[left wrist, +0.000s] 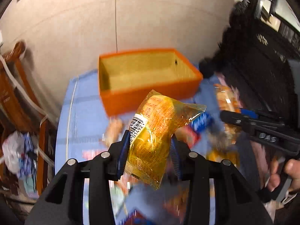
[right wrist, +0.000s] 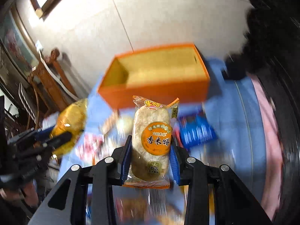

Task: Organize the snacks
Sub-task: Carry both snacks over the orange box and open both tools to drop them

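**A:** What are your jaws doing?

**B:** Both pairs are gripping something. My left gripper [left wrist: 150, 146] has its blue pads pressed on a yellow snack packet [left wrist: 155, 131], a clear yellow wrapper with a white barcode label near the left pad. The packet sticks up and leans to the right above the fingers. My right gripper [right wrist: 150, 161] is clamped on a rice cracker packet [right wrist: 151, 142], which stands upright between the pads, with an orange round label on the front and an orange-edged wrapper.

**A:** Where do they sit relative to the box?

**B:** The orange box [left wrist: 150, 95] stands ahead of both grippers on the blue desk [left wrist: 82, 101], against a pale wall. Its top is open and the tan inside looks empty as far as I can see. In both wrist views the held packets hang in front of its near wall, above the desk and not inside it.

**A:** Can you see one gripper from the other?

**B:** Yes. From the left wrist the right gripper shows at the right edge, black with a blue pad, and the hand [left wrist: 281, 176] holding it is below. From the right wrist the left gripper appears at the left with the yellow packet in it.

**A:** What else is on the desk?

**B:** Loose snacks [right wrist: 196, 131] lie scattered under the grippers, among them a blue packet and some red and orange ones, all too blurred to name. A wooden chair [left wrist: 16, 86] stands left of the desk.
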The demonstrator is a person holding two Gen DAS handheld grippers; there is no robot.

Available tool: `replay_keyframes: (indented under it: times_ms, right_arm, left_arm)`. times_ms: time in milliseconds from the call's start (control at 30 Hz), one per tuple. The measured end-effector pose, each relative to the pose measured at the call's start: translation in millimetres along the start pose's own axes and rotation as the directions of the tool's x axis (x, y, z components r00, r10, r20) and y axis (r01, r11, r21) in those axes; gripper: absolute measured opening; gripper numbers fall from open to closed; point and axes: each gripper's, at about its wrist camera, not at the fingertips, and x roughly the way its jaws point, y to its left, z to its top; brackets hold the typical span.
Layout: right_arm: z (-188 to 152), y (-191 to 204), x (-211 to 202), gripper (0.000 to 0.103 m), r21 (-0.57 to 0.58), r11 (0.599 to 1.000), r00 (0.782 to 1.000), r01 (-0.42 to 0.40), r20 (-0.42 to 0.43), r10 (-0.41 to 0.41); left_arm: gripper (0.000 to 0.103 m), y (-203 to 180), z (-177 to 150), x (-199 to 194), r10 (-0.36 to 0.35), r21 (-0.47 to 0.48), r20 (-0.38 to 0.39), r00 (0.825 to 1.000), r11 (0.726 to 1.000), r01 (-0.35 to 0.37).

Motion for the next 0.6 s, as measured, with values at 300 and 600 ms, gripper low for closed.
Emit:
replay_keyframes:
  times_ms: [300, 600]
  right_arm:
    - [122.3, -5.1, 95.3, 0.036, -0.042, 0.997, 0.998, 0.065, -0.004, -0.065]
    - [129.4, -31.8, 125.9, 0.076, -0.016, 0.989, 0.989, 0.146, 0.000, -0.146]
  left_arm:
    - [0.040, 28.6, 127.3, 90.4, 0.085, -0.044, -0.045, 0.995, 0.995, -0.087]
    - [0.098, 43.7, 144.4, 134.5, 0.134, -0.123, -0.047, 0.990, 0.983, -0.139]
